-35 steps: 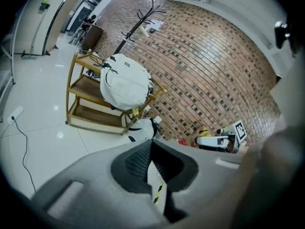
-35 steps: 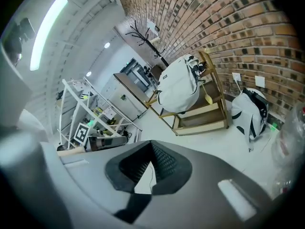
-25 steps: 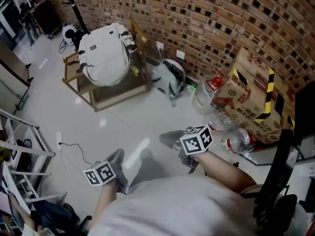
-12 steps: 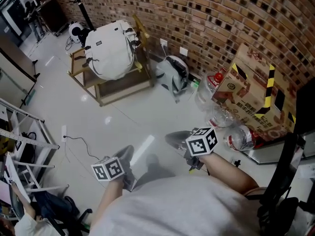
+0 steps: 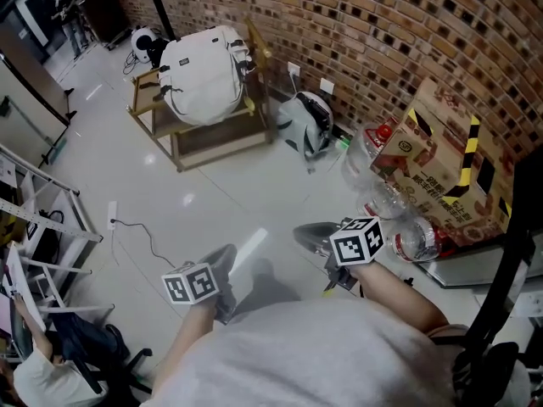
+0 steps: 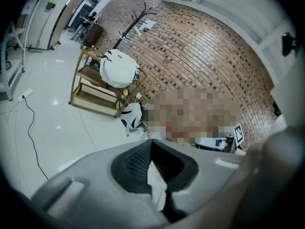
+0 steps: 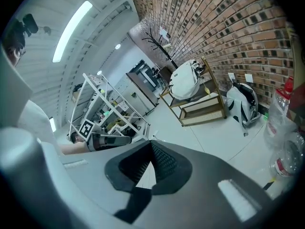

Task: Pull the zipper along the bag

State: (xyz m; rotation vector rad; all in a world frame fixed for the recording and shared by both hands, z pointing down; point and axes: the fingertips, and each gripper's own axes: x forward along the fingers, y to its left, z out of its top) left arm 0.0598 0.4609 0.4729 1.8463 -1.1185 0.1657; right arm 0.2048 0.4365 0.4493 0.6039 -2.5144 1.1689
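Two grippers, both clamped fully shut on nothing at all. Left gripper [image 5: 226,259] and right gripper [image 5: 307,236] hang low over the shiny floor [image 5: 195,197], close to the person's body. The white bag [image 5: 202,73] sits on top of a wooden shelf [image 5: 222,139] against the brick wall [image 5: 382,24], well apart from both grippers, so neither one touches it. Cardboard box [image 5: 441,172] and some plastic bottles [image 5: 373,155] sit off to the right by the wall.
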